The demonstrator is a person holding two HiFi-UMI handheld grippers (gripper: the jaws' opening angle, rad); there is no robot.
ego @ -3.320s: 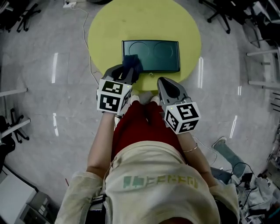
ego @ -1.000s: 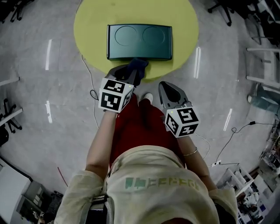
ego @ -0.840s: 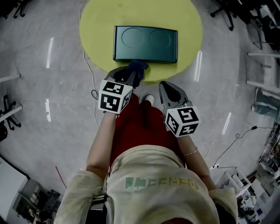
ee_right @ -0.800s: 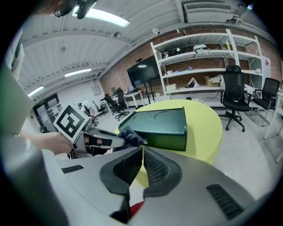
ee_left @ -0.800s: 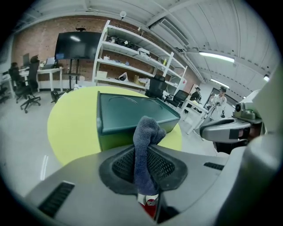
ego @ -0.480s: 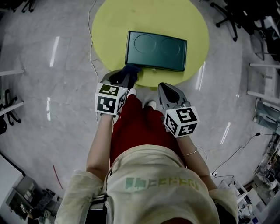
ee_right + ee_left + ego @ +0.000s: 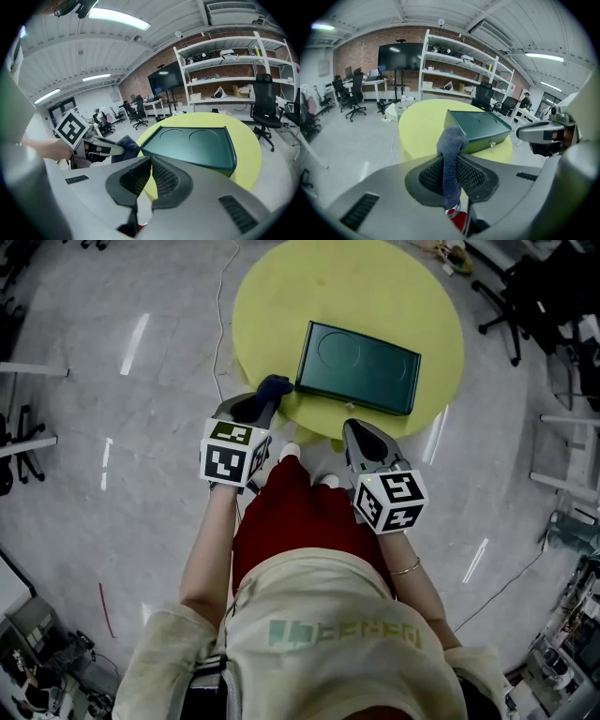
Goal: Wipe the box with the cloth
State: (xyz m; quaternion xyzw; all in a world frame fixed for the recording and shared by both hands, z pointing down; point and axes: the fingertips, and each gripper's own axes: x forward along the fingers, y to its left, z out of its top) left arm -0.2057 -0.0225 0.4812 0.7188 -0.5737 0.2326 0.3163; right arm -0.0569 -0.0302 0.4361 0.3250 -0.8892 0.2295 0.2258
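Left gripper [image 7: 255, 409] has its ribbed black pads clamped on the cloth [image 7: 274, 385], a fuzzy dark-blue terry strip poking out of the jaws in a rounded lump. Right gripper [image 7: 357, 431], off at its 3 o'clock, has its jaws pressed together with nothing in them. The cloth is just beside the box [image 7: 359, 367], which is at its 2 o'clock. The box is dark green, flat and rectangular, with a smooth lid that has two pressed-in circles. It sits on a round matte yellow table [image 7: 375, 277].
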